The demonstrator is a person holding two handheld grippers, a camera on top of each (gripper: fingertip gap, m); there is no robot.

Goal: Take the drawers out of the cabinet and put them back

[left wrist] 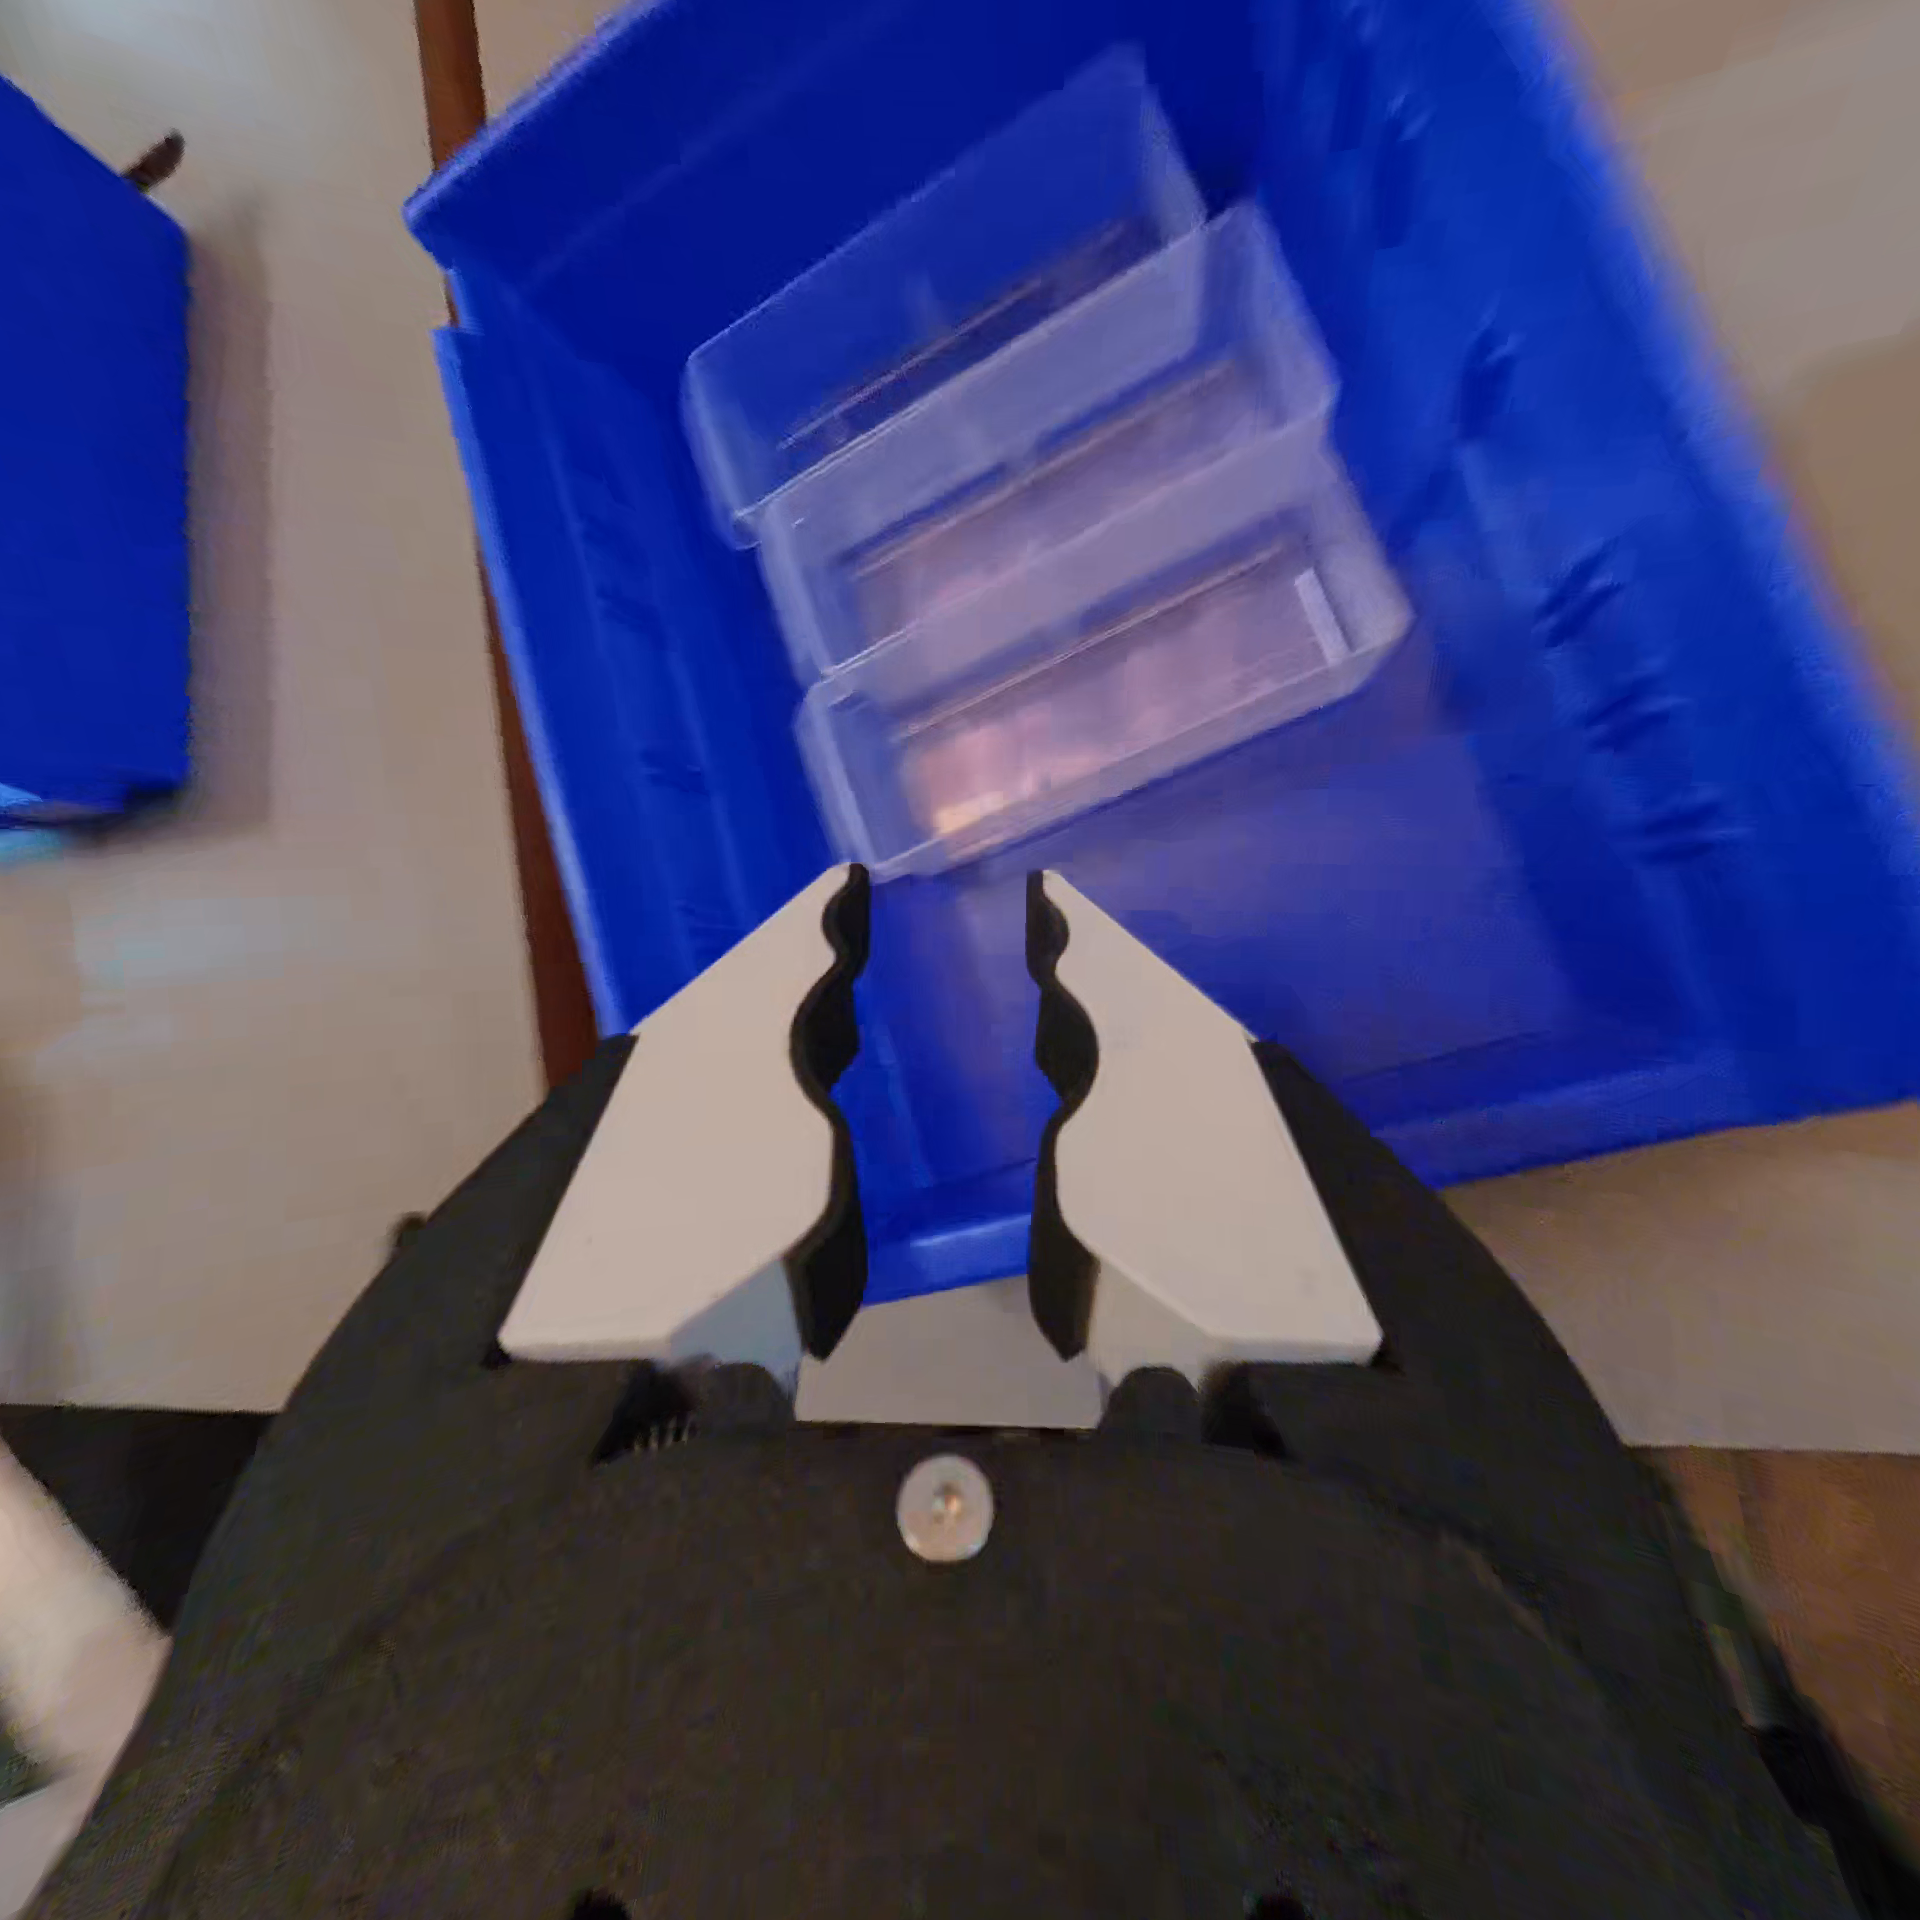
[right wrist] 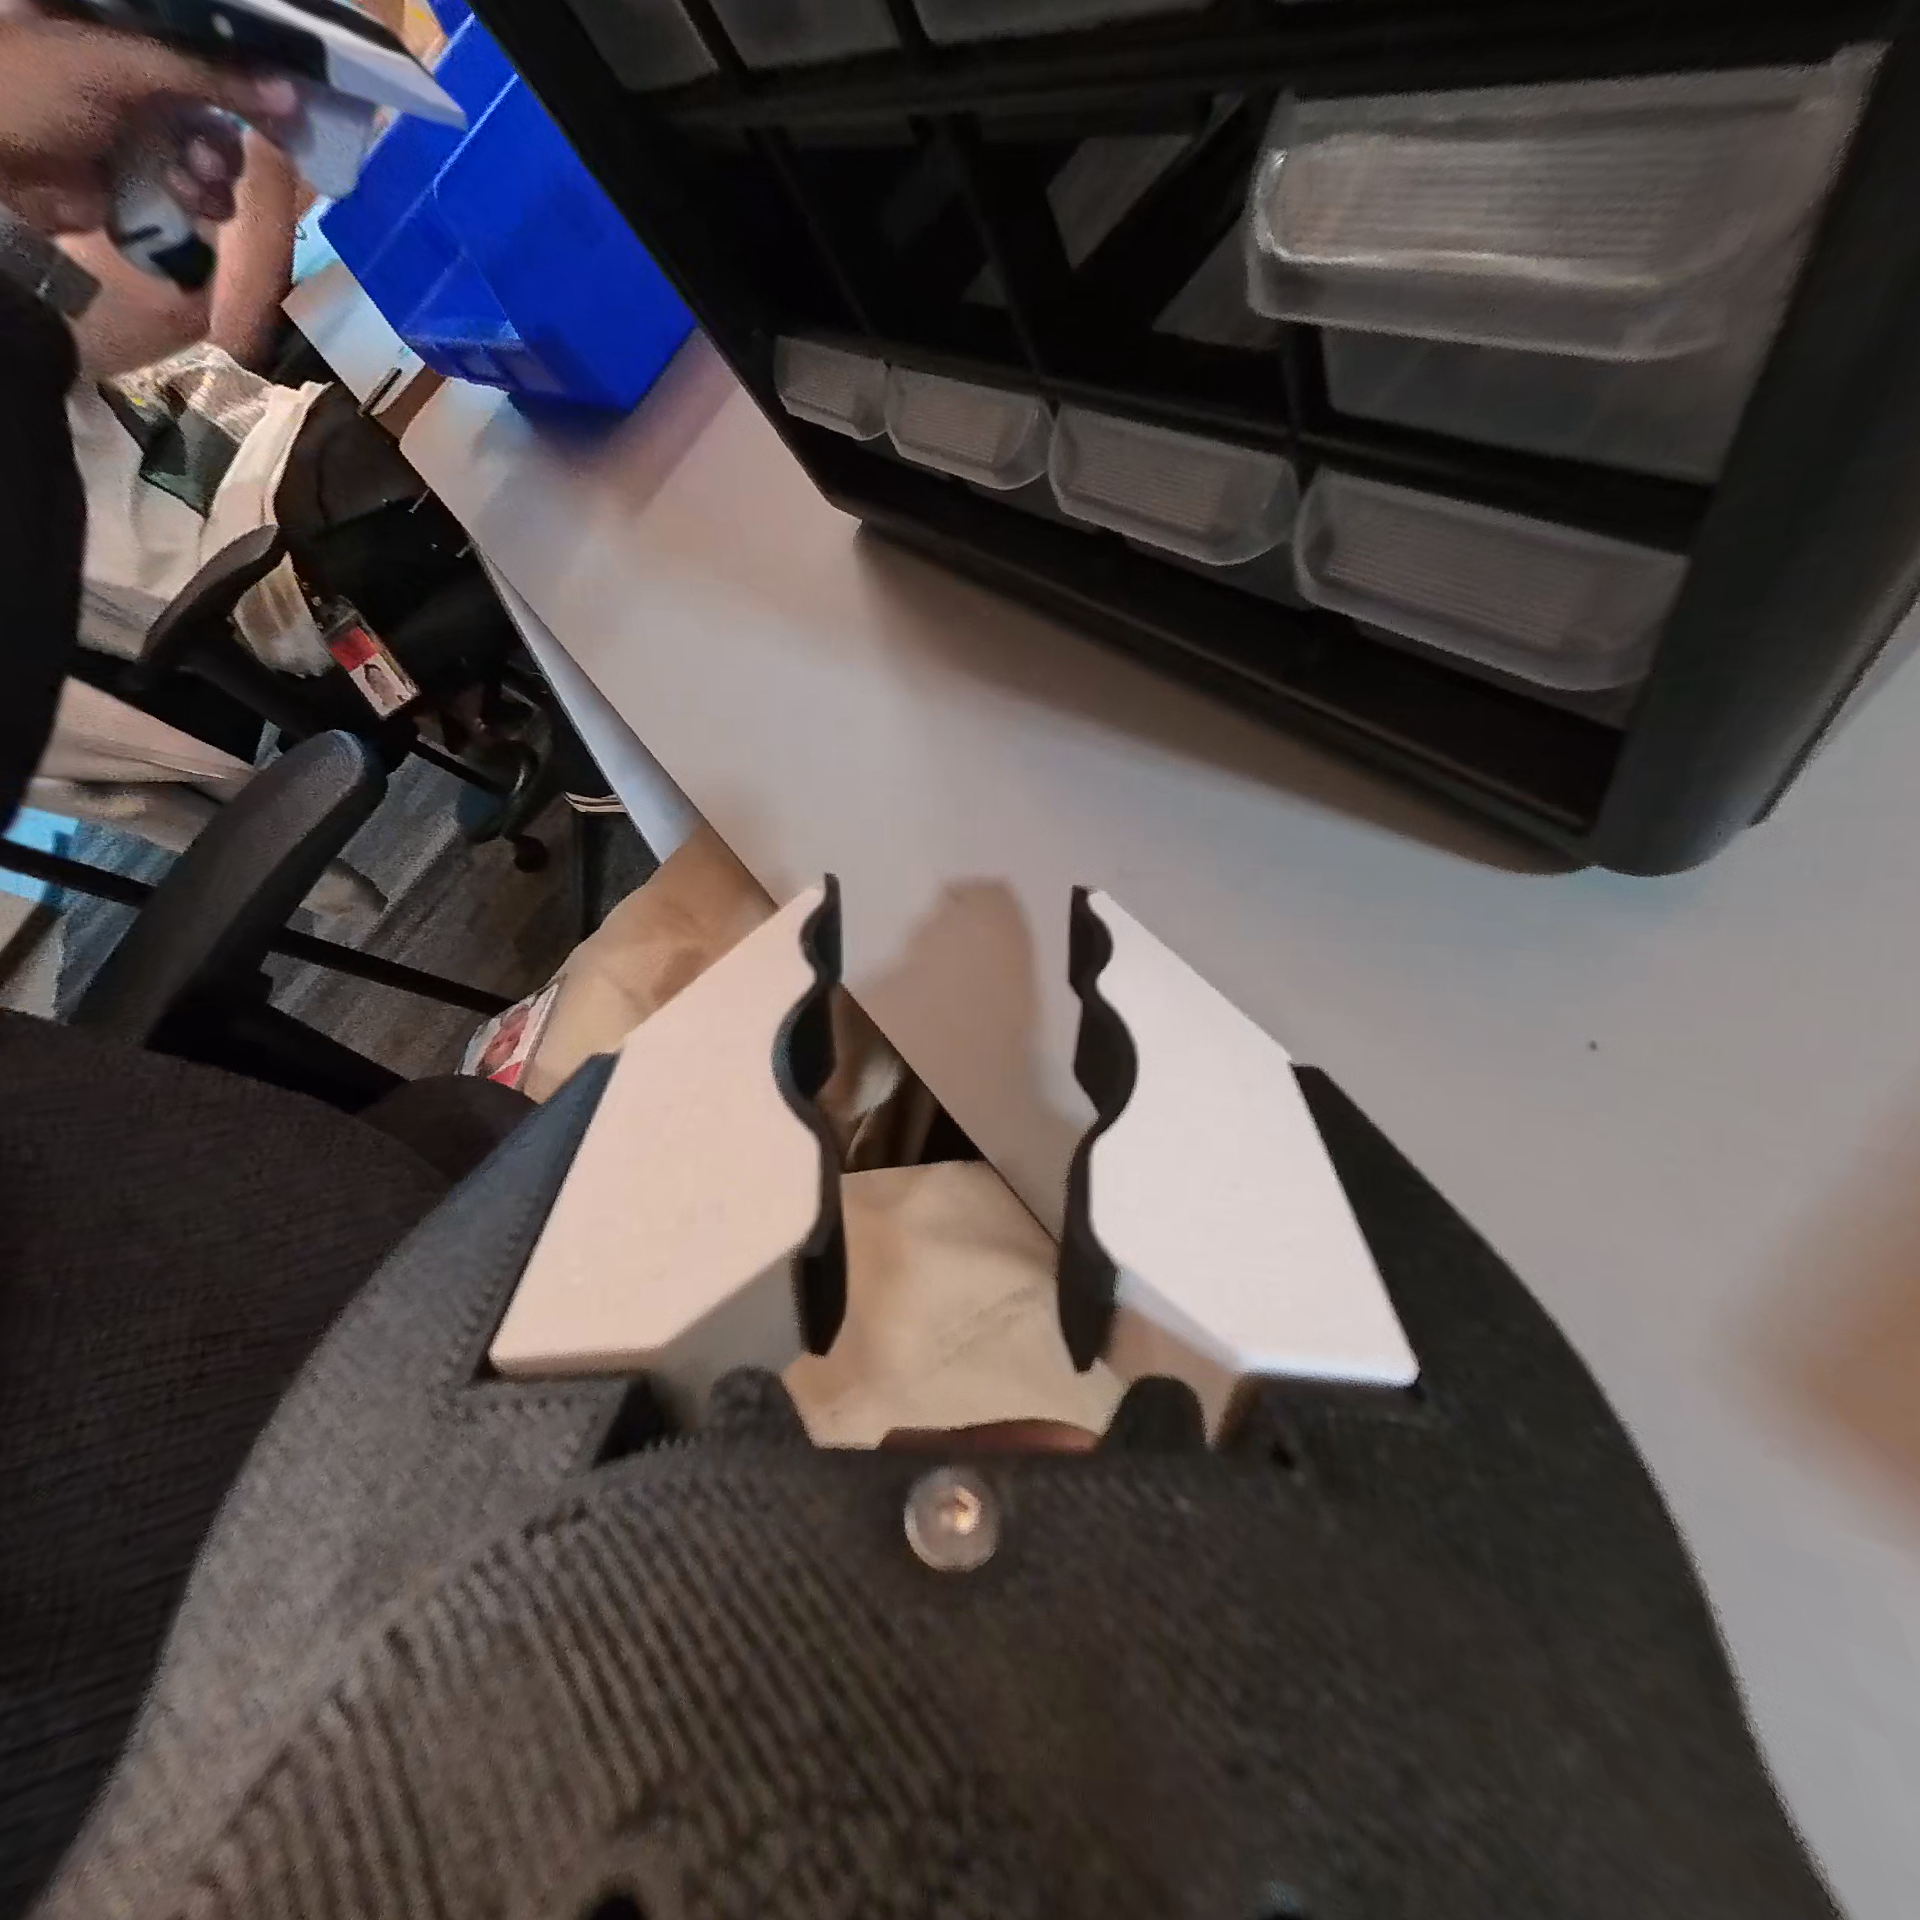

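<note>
In the left wrist view, three clear plastic drawers (left wrist: 1049,499) lie overlapping in a row inside a blue bin (left wrist: 1621,665). My left gripper (left wrist: 948,883) is open and empty, its tips just below the nearest drawer (left wrist: 1101,717), apart from it. In the right wrist view, the black cabinet (right wrist: 1787,436) stands on the white table (right wrist: 1039,727) at upper right. Several clear drawers (right wrist: 1174,478) sit in its bottom row, one drawer (right wrist: 1507,218) sticks out above them, and several slots (right wrist: 935,239) are empty. My right gripper (right wrist: 951,899) is open and empty over the table's front edge.
A second blue bin (left wrist: 83,468) sits at the left of the left wrist view. In the right wrist view, blue bins (right wrist: 520,260) stand left of the cabinet, the person's hand holds the other gripper (right wrist: 260,73) at top left, and office chairs (right wrist: 229,883) stand beyond the table edge. About 55 cm separates my left fingertips from my right. From the left gripper's tips to the nearest drawer (left wrist: 1101,717) is close to 11 cm.
</note>
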